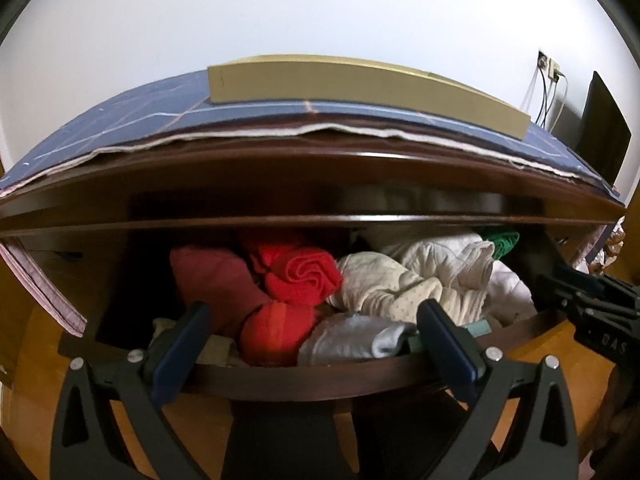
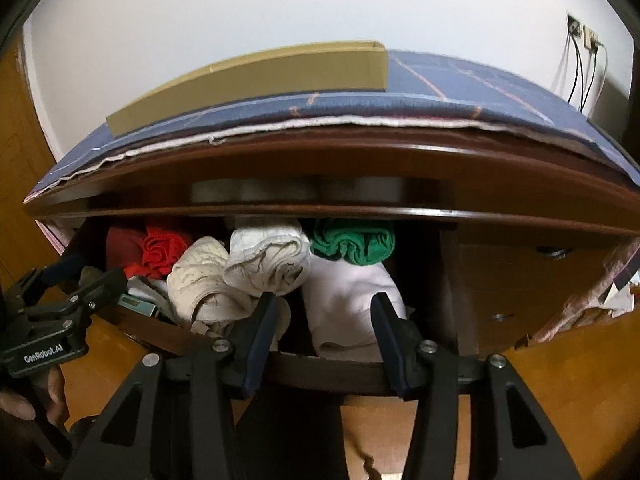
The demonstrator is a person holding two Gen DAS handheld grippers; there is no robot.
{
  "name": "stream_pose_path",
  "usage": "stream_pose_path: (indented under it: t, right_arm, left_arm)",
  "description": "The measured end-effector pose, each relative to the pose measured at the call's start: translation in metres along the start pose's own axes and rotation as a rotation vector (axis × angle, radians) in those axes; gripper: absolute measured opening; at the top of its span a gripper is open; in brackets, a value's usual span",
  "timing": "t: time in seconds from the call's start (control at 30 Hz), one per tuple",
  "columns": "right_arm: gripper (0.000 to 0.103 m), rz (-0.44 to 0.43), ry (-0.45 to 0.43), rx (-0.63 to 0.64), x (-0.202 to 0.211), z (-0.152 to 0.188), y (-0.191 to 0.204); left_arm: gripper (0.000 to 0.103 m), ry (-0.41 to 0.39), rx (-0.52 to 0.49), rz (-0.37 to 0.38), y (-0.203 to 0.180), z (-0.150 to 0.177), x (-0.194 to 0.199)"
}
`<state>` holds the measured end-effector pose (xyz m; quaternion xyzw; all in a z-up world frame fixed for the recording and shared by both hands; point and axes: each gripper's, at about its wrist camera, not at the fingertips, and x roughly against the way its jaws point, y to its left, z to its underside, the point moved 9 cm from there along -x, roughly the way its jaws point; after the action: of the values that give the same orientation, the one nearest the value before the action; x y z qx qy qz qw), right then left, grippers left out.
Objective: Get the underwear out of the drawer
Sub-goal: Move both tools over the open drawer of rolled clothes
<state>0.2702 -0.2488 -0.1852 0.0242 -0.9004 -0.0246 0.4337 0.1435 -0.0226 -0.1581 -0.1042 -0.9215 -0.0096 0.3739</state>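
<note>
The open drawer [image 1: 320, 380] is packed with rolled underwear: red rolls [image 1: 304, 276], a pink one, cream rolls [image 1: 384, 284], a pale grey roll [image 1: 352, 340] and a green one [image 1: 500, 242]. My left gripper [image 1: 314, 308] stands wide open over the drawer's front edge, its fingers flanking a red roll and the grey roll without touching them. In the right wrist view my right gripper [image 2: 323, 300] is part-way open over the drawer front [image 2: 320, 372]. A flat white garment [image 2: 344, 296] lies between its fingers, with a gap at the left pad. The green roll [image 2: 352, 244] sits behind.
A cardboard box [image 1: 360, 80] lies on the blue cloth [image 1: 120, 120] covering the dresser top, which overhangs the drawer. A wall socket with cables [image 1: 548, 68] and a black screen [image 1: 604, 128] are at the right. A small teal box [image 2: 136, 304] sits in the drawer's front. Wooden floor lies below.
</note>
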Motion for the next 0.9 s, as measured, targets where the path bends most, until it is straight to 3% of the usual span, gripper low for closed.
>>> stream_pose_path:
  t: [0.2,0.37,0.47,0.63,0.77,0.9]
  right_arm:
    - [0.053,-0.004,0.084,-0.009,0.006,0.009,-0.001]
    - [0.054,-0.002,0.08,-0.009,0.018,0.022,-0.001]
    - [0.066,0.023,0.077,-0.008,0.023,0.029,-0.003]
    - [0.07,0.025,0.081,-0.014,0.026,0.042,-0.005]
    - [0.08,0.001,0.089,-0.014,0.027,0.051,-0.005]
    - [0.081,-0.016,0.069,-0.008,0.031,0.052,-0.002]
  left_arm:
    - [0.103,0.025,-0.079,-0.019,-0.004,0.001,0.006]
    - [0.103,0.028,-0.128,-0.03,-0.006,0.004,0.011]
    - [0.103,0.05,-0.114,-0.026,-0.003,0.006,0.007]
    - [0.103,0.093,-0.079,-0.019,0.001,0.008,-0.004]
    - [0.103,0.11,-0.112,-0.029,-0.001,0.006,-0.01]
    - [0.103,0.126,-0.139,-0.011,-0.002,-0.002,-0.02]
